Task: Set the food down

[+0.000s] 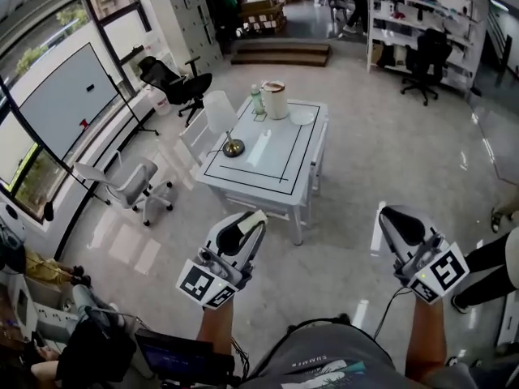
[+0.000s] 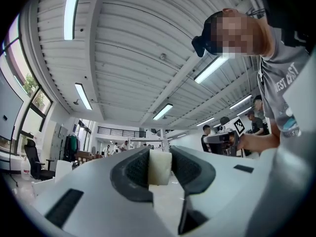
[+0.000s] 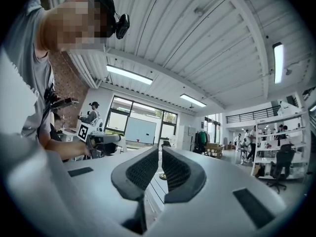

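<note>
A pale, whitish cube of food (image 2: 160, 167) sits pinched between the dark pads of my left gripper (image 2: 160, 154). In the head view that gripper (image 1: 250, 221) is held low at the left, over the floor in front of the white table (image 1: 268, 177), with the food (image 1: 255, 216) at its tip. My right gripper (image 1: 391, 215) hangs at the same height on the right, also short of the table. Its jaws (image 3: 160, 152) stand almost together with nothing between them. Both grippers are well apart from the tabletop.
On the table's far end stand a cream jug (image 1: 275, 100), a green bottle (image 1: 257, 98) and a white plate (image 1: 302, 117); a brass dish (image 1: 233, 147) sits at its left edge. A white chair (image 1: 215, 113), a grey office chair (image 1: 130, 186) and a black one (image 1: 174, 79) stand left.
</note>
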`<act>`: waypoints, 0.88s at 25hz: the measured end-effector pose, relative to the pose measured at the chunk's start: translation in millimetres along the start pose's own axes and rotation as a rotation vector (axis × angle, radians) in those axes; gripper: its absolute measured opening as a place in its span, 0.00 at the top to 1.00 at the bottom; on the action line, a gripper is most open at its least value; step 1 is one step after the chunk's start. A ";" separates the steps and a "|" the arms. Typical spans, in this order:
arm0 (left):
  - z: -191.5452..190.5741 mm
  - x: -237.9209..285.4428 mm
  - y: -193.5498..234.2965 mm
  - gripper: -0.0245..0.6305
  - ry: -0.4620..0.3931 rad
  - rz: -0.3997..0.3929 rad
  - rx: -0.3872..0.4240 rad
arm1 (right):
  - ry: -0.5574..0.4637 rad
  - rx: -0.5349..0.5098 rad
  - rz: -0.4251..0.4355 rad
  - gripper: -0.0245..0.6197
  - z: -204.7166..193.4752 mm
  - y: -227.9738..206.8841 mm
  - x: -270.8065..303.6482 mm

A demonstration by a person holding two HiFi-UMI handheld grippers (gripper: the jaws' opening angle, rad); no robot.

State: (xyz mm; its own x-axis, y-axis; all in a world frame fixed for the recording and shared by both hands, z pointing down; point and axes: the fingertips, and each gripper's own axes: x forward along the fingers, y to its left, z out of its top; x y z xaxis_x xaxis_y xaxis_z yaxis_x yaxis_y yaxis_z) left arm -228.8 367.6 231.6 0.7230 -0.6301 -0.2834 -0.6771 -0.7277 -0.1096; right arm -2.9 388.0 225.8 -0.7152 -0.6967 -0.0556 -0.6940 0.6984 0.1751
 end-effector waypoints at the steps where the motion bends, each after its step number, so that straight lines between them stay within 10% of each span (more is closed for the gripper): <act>1: -1.4 3.0 1.4 0.80 0.003 0.000 0.000 | 0.003 -0.003 0.004 0.95 -0.7 -0.2 3.1; 22: -11.8 96.7 -37.9 0.80 0.021 0.033 0.082 | -0.096 -0.101 -0.022 0.95 8.7 -47.1 29.9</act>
State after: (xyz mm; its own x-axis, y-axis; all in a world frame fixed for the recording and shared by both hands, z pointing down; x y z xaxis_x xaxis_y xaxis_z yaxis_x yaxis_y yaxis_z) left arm -131.6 331.0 219.5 0.7022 -0.6596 -0.2681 -0.7090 -0.6822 -0.1787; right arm 7.7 335.7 207.4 -0.7080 -0.6893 -0.1534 -0.7010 0.6598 0.2707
